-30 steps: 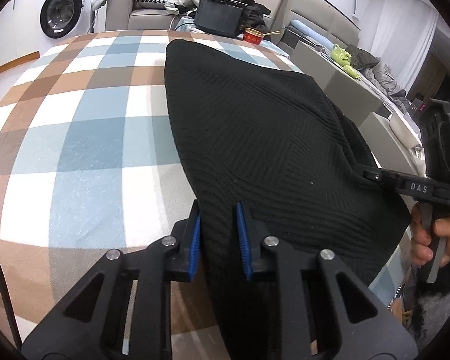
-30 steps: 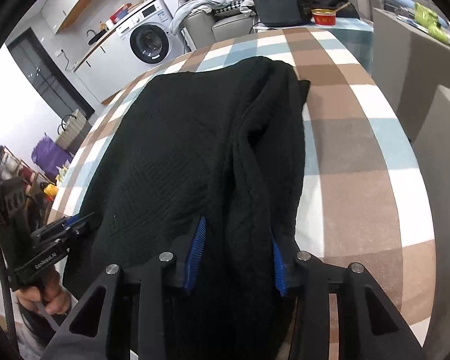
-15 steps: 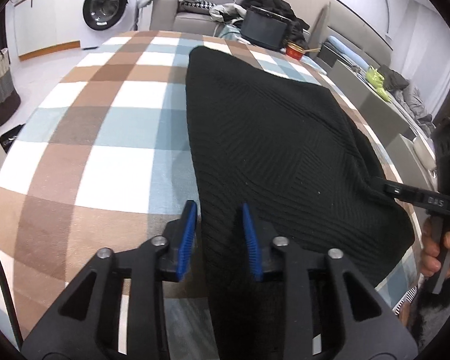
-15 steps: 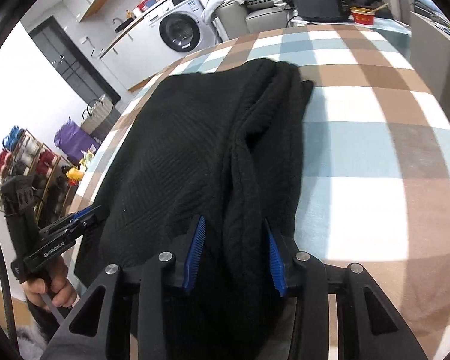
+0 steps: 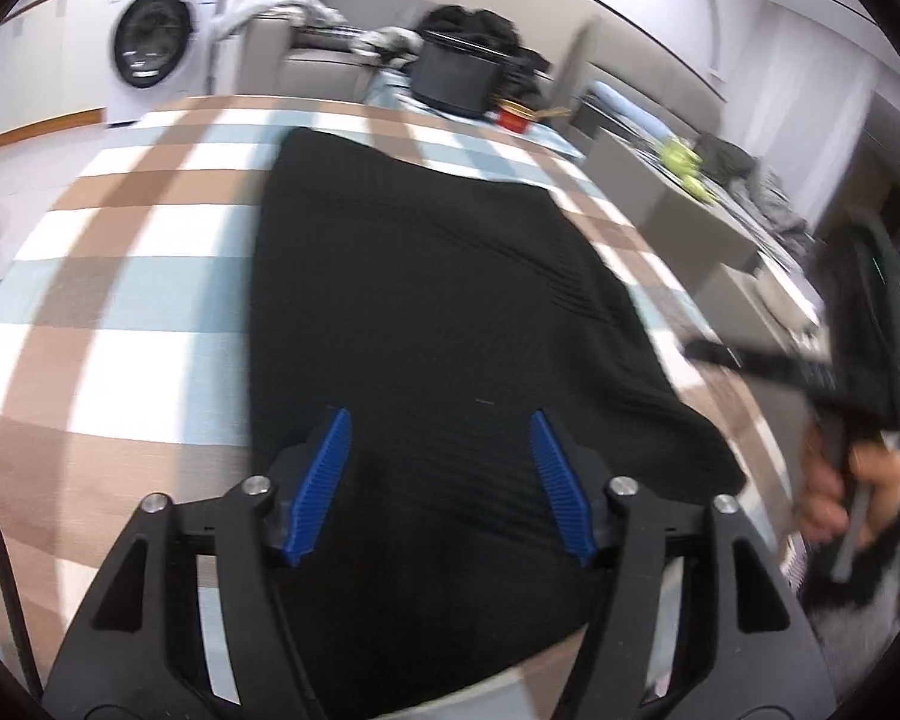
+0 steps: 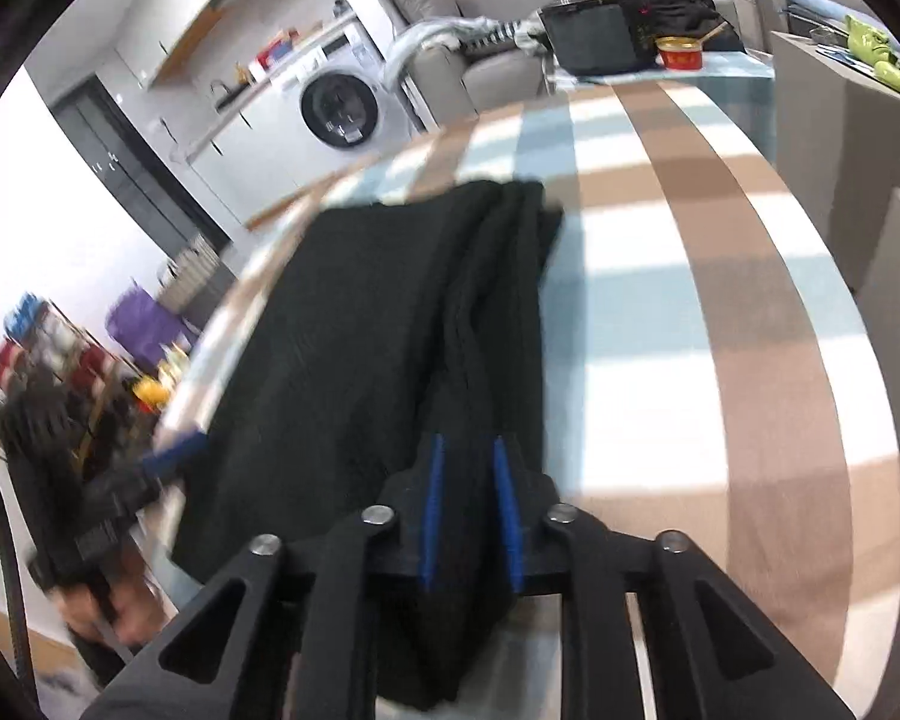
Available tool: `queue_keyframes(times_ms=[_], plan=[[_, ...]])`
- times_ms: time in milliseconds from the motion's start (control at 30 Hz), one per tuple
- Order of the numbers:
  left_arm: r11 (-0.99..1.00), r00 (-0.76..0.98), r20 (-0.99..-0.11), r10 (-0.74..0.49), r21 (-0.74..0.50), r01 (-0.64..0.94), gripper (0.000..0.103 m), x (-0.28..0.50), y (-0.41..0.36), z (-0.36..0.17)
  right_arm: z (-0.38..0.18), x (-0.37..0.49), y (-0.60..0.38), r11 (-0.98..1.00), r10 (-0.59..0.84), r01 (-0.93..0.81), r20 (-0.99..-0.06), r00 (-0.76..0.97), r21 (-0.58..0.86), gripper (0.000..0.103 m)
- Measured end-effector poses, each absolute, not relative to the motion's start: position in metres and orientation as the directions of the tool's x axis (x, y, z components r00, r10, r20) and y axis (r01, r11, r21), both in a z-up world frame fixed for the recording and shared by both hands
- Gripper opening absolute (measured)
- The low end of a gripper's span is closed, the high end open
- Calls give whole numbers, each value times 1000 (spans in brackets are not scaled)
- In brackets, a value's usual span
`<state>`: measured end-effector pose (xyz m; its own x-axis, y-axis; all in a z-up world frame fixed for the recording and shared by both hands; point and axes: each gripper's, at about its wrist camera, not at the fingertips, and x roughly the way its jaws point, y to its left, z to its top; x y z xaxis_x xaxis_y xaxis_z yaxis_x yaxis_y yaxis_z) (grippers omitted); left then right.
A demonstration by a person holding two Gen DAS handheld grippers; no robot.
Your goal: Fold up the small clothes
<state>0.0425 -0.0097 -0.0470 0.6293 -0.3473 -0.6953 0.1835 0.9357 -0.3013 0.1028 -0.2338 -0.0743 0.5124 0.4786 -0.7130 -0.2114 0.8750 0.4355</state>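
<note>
A black knit garment lies lengthwise on the checked tablecloth, its near end hanging over the front edge. My left gripper is open, its blue pads wide apart over the garment's near end. My right gripper is shut on the garment's bunched right-hand fold at the near edge. The right gripper also shows at the right of the left wrist view, and the left gripper shows blurred at the lower left of the right wrist view.
A black box and a red bowl stand at the table's far end. A washing machine and a sofa are behind. A grey cabinet stands to the right, and shelves with clutter to the left.
My left gripper has opened wide and let go of the garment's edge. My right gripper has closed tighter on the bunched fold. Both views have shifted and blurred with motion.
</note>
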Motion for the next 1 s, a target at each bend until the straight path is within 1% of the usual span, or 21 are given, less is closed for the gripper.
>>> queue_keyframes(times_ms=[67,100,133,167,267,333,400,433,500,533,600,700,767,833,867,900,933,1000], plan=[[924,605,-698,-383,-296,243,63,39,-26,-49,-70,117,-228,875,478,-213,-706,523,435,30],[919,590,-704,-395,-288,271,66,37,-34,-51,-68,123,-225,868,491,-222,-695,525,445,34],[916,575,-714,-399,-278,291,71,35,-41,-55,-67,132,-221,858,508,-236,-684,523,457,36],[919,564,-729,-388,-257,300,71,34,-47,-59,-67,140,-216,850,520,-243,-677,520,466,38],[923,563,-743,-361,-201,327,75,27,-58,-64,-74,163,-200,841,539,-256,-684,492,477,38],[920,556,-746,-366,-203,335,78,24,-59,-66,-81,175,-193,846,531,-263,-699,479,464,38],[921,552,-750,-365,-205,330,78,23,-58,-68,-91,187,-191,843,536,-238,-705,465,483,38],[921,552,-749,-367,-209,329,78,24,-56,-70,-95,193,-192,831,550,-226,-690,470,508,36],[919,551,-747,-373,-217,328,78,24,-55,-68,-95,201,-193,839,536,-217,-687,490,499,10],[919,550,-747,-374,-218,329,78,24,-55,-67,-92,201,-192,843,531,-227,-683,502,488,9],[919,553,-744,-375,-221,326,78,23,-53,-65,-73,195,-193,832,548,-285,-628,553,475,6],[920,555,-743,-374,-221,324,78,20,-51,-63,-52,187,-193,857,512,-313,-614,601,408,6],[920,556,-743,-373,-220,324,78,20,-51,-64,-56,192,-193,884,466,-293,-649,602,363,6],[922,555,-746,-368,-218,320,78,20,-50,-65,-74,203,-194,904,426,-248,-698,576,348,6],[924,556,-747,-365,-216,317,78,21,-49,-65,-87,210,-193,909,416,-231,-725,548,347,7],[924,556,-747,-365,-217,316,78,21,-49,-66,-95,215,-194,908,418,-223,-742,525,354,9],[926,556,-749,-360,-213,312,78,20,-48,-66,-100,216,-198,900,434,-211,-747,504,381,10],[927,562,-746,-357,-209,311,78,18,-47,-63,-95,208,-206,881,468,-204,-724,507,427,20]])
